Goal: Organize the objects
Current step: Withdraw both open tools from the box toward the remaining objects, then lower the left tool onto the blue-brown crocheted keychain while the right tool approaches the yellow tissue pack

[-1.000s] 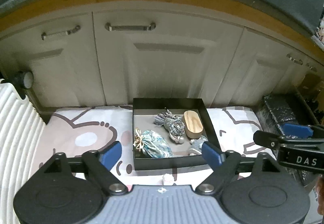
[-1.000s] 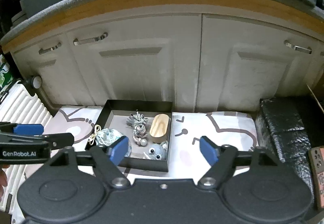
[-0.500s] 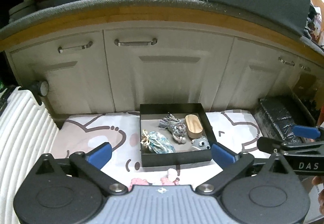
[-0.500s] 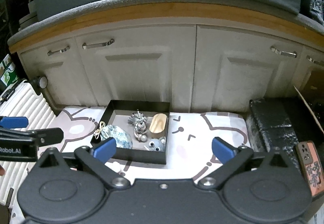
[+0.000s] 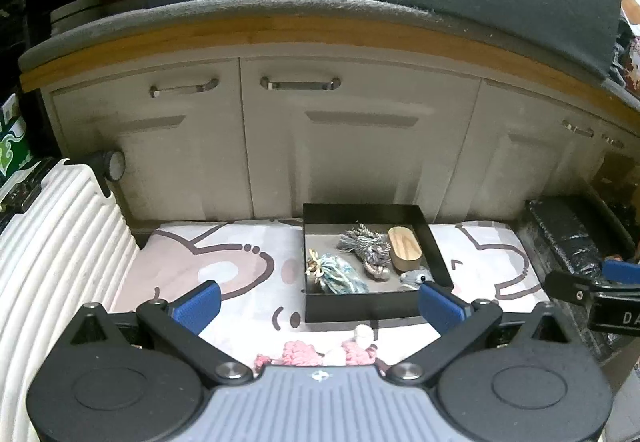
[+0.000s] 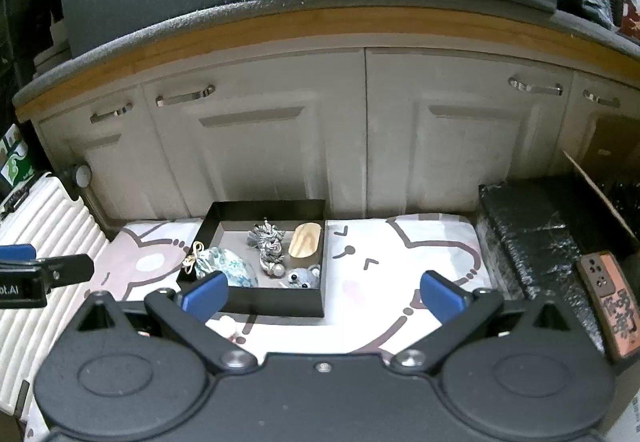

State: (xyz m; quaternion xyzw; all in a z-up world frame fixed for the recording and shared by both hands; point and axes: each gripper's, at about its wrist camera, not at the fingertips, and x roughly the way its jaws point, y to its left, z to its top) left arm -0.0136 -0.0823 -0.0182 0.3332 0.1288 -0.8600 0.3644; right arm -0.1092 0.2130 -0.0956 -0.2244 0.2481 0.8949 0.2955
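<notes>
A black open box (image 5: 436,242) (image 6: 208,226) stands on the cartoon-print cloth (image 5: 224,266) (image 6: 400,254) in front of the cabinets. Inside lie a blue-patterned pouch (image 5: 340,276) (image 6: 230,262), a grey knotted rope toy (image 5: 366,244) (image 6: 270,242), an oval wooden piece (image 5: 404,248) (image 6: 306,240) and a small grey plush (image 5: 416,276) (image 6: 304,276). A pink knitted item (image 5: 320,352) lies on the cloth just before the box. My left gripper (image 5: 316,308) and my right gripper (image 6: 322,296) are both open and empty, held back from the box.
A white ribbed suitcase (image 5: 52,242) (image 6: 44,222) lies at the left. A black wrapped block (image 5: 568,238) (image 6: 532,238) sits at the right, with a phone in a reddish case (image 6: 612,298) beside it. White cabinet doors (image 5: 352,146) close off the back.
Both grippers have pulled back and up from the box, so it looks smaller and farther. The pink knitted item has come into the left wrist view. Both stay open.
</notes>
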